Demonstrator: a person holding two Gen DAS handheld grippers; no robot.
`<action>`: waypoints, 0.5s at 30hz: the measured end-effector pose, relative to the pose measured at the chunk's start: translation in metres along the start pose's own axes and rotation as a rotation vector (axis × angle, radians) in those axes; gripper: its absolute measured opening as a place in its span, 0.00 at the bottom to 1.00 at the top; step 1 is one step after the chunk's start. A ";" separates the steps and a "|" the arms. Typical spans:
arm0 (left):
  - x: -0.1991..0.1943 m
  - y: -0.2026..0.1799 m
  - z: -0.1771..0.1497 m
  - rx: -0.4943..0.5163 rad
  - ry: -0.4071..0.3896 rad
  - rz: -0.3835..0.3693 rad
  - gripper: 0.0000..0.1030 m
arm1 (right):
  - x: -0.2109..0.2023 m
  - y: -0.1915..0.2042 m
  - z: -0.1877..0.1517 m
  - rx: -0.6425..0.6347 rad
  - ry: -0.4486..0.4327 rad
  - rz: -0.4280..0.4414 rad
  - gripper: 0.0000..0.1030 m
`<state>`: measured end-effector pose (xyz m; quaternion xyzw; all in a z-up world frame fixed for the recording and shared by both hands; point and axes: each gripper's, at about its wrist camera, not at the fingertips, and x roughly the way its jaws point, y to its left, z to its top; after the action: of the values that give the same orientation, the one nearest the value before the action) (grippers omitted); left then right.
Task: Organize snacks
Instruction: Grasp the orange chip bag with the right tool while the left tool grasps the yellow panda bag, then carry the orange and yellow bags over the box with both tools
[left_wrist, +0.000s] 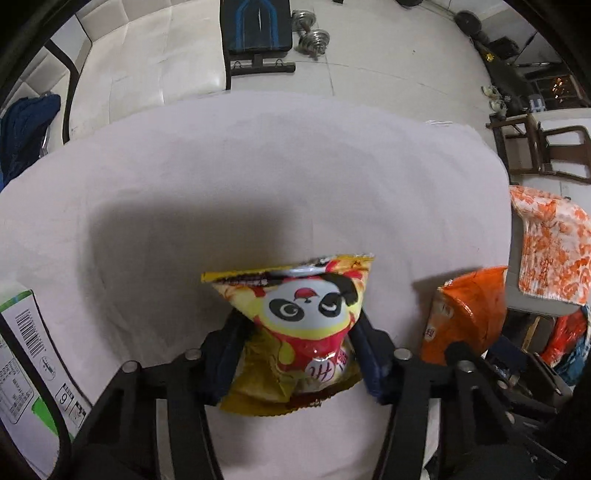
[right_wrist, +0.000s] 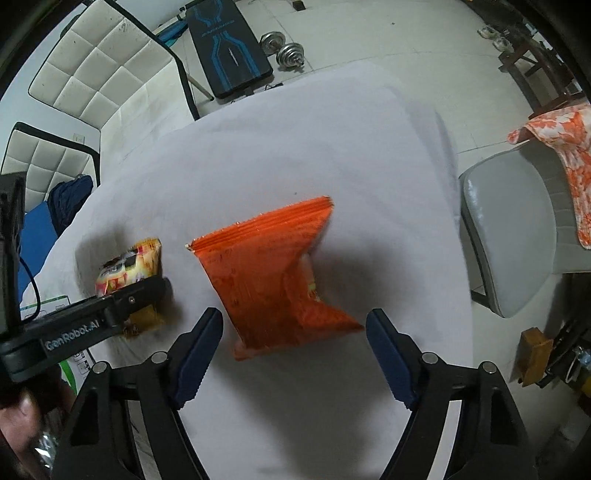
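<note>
A yellow snack bag (left_wrist: 306, 317) with a panda face lies on the white tablecloth (left_wrist: 258, 166). My left gripper (left_wrist: 299, 347) is shut on its lower half, with both blue pads pressing its sides. An orange snack bag (right_wrist: 269, 280) lies to its right on the cloth. My right gripper (right_wrist: 293, 317) points down over it and is open, one finger on each side, with a gap between each pad and the bag. In the right wrist view the yellow bag (right_wrist: 133, 262) shows at the left behind a black finger (right_wrist: 144, 291) of the left gripper. The orange bag (left_wrist: 465, 314) also appears in the left wrist view.
A white and green carton (left_wrist: 26, 354) stands at the table's left edge. A grey chair (right_wrist: 517, 229) with an orange flowered cloth (right_wrist: 569, 155) is close on the right. Beyond the table are a weight bench (right_wrist: 225, 44), dumbbells (right_wrist: 288, 51) and white padded seats (right_wrist: 92, 66).
</note>
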<state>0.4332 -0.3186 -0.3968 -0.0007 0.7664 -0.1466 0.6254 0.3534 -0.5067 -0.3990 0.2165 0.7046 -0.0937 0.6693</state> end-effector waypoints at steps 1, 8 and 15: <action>-0.003 -0.001 -0.001 0.005 -0.017 0.000 0.50 | 0.005 0.001 0.003 -0.003 0.014 -0.004 0.68; -0.004 -0.004 -0.019 0.053 -0.050 0.033 0.48 | 0.020 0.011 0.000 -0.011 0.053 0.004 0.47; 0.000 -0.006 -0.039 0.116 -0.066 0.073 0.48 | 0.029 0.023 -0.015 -0.042 0.072 -0.038 0.46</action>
<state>0.3946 -0.3159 -0.3889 0.0586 0.7350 -0.1676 0.6544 0.3497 -0.4743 -0.4226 0.1920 0.7341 -0.0836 0.6459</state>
